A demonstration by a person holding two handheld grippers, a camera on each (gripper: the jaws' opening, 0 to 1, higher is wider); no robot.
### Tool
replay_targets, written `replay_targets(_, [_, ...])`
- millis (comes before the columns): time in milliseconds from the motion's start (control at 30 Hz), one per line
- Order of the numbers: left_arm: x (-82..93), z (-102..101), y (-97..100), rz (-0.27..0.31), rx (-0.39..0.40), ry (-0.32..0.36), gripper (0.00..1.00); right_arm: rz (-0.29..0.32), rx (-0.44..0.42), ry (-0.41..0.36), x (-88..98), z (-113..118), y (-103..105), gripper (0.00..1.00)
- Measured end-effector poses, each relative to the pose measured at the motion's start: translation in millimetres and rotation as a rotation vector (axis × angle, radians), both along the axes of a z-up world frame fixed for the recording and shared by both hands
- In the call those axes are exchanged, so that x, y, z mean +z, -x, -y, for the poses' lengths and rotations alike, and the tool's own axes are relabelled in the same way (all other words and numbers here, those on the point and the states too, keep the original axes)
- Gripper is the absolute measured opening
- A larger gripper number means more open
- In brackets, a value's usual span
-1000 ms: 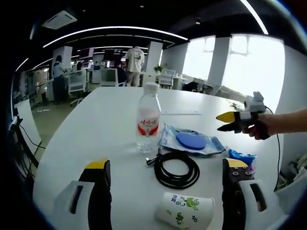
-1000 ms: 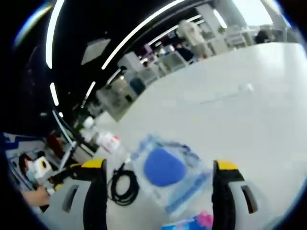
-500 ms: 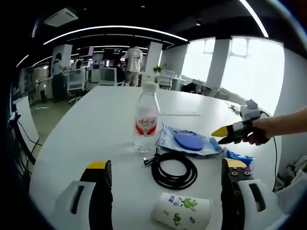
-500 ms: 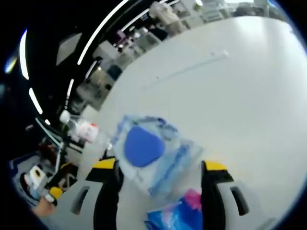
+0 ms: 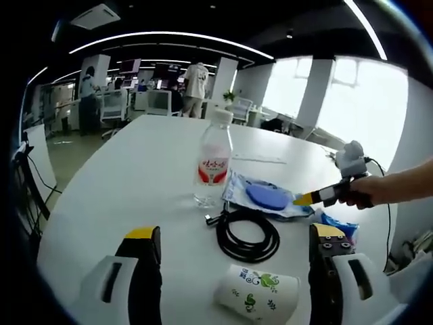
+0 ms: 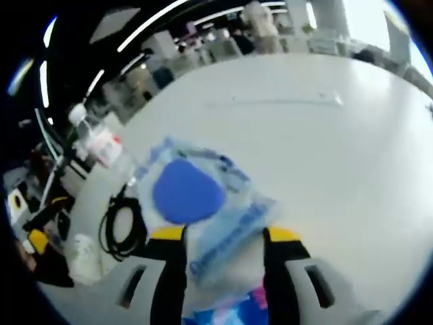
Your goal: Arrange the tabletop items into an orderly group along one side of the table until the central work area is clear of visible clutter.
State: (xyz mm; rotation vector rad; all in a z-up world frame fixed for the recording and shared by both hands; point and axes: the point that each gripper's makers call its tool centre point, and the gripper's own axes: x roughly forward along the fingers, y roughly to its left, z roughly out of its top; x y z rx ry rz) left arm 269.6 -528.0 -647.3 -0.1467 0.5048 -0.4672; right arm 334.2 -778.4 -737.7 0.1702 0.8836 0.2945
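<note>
While the left gripper is held low over the near edge of the white table, its yellow-tipped jaws standing wide apart with nothing between them, the right gripper has been brought down onto the clear plastic pouch with the blue round pad inside. A second ago that gripper was seen hovering above the table with its jaws spread wide; now, in the right gripper view, the jaws are drawn closer and the pouch's near corner lies between them. Whether the corner is actually pinched cannot be told. In the left gripper view the right gripper is seen from the side, held by a hand, its tips touching the pouch's edge.

The clutter is gathered mid-table. A water bottle with a red label stands upright just behind the pouch. A coiled black cable lies just in front of it, and a paper cup printed with green leaves lies on its side nearest the left gripper. A small blue and pink packet rests just beside the pouch.

The approach is judged complete and a grasp of the pouch is beginning; every item is yet to be lined up along one side.
</note>
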Motion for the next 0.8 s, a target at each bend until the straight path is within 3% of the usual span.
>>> replay_targets(67, [-1.5,-2.6,0.0,-0.005,0.004,-0.003,0.88,0.003,0.018,0.031,-4.4,4.7,-2.3,0.17])
replay_targets(133, [-2.2,-3.9,-0.2,-0.007,0.008,-0.004,0.88,0.004,0.013,0.0,-3.8,4.9,-2.7,0.14])
replay_targets(167, [-2.3,-4.6,-0.4,-0.007,0.01,-0.004,0.88,-0.013,-0.031,-0.018,-5.1,7.4,-4.7,0.13])
replay_targets(267, [-3.6,-5.6,-0.6,-0.012,0.015,-0.003,0.88,-0.014,-0.029,-0.02,-4.4,8.0,-7.9,0.09])
replay_targets(367, [-3.3,-4.9,-0.9,-0.012,0.014,0.0,0.88,-0.005,-0.101,-0.082,3.2,9.5,-14.5,0.0])
replay_targets(467, [-3.2,-3.8,-1.1,-0.012,0.011,-0.001,0.87,0.04,-0.081,-0.056,12.2,14.3,-18.9,0.0])
replay_targets(800, [-4.9,2.9,-1.4,-0.017,0.0,0.008,0.86,0.131,-0.096,-0.078,35.5,19.5,-27.5,0.0])
